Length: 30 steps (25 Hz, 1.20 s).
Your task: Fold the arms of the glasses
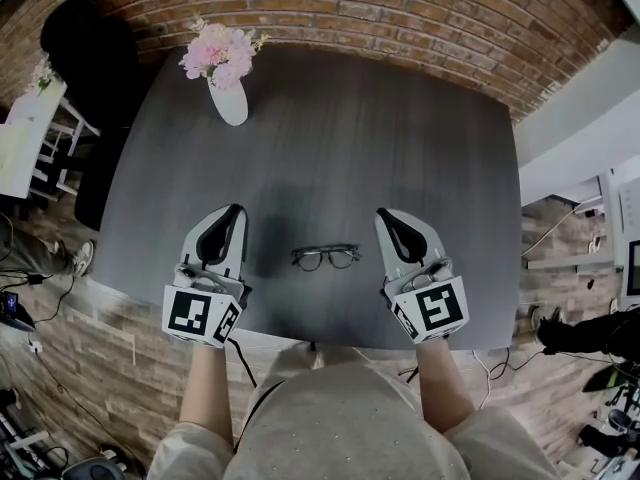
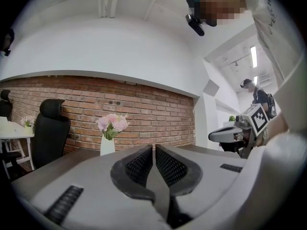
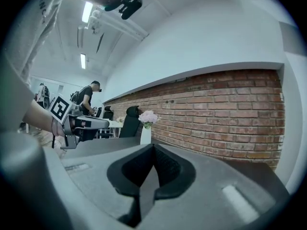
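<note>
Left tool [image 1: 235, 212] and right tool [image 1: 386, 214] — jaws together, empty — flank the glasses [image 1: 326, 257], clear of them.

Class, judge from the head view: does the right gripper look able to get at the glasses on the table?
Probably yes. The glasses lie alone on the table, with only bare tabletop between them and the right gripper. Its jaws are shut, so they must open first.
</note>
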Available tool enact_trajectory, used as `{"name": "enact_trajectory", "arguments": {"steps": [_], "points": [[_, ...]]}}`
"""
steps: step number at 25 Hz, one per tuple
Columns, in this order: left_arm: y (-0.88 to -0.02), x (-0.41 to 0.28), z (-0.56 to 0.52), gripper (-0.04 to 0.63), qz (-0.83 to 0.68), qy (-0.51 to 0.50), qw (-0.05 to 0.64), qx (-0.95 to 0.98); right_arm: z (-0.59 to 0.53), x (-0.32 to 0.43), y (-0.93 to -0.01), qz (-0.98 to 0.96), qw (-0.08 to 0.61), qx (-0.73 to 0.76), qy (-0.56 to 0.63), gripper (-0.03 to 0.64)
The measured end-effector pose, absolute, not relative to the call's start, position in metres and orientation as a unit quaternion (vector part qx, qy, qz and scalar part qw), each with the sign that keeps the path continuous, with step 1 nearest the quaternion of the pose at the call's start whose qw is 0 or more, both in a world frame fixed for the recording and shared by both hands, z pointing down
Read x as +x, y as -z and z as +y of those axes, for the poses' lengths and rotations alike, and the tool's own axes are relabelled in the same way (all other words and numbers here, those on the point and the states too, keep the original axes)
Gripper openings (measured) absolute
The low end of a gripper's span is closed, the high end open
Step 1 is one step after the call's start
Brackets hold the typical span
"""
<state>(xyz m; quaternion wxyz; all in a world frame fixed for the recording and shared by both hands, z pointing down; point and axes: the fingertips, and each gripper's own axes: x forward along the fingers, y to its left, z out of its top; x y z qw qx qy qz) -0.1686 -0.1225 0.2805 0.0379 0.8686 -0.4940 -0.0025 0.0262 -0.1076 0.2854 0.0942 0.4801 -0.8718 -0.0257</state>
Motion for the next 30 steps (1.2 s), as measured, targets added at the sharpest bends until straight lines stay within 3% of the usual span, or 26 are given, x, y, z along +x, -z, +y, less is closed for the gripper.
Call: {"name": "enact_trajectory", "arguments": {"steps": [30], "points": [[-0.230,-0.176,-0.121,0.017,-0.499,0.049,0.013,0.865,-0.098,0.027,-0.232,-0.869,0.060,0.489,0.051,-0.002]]}}
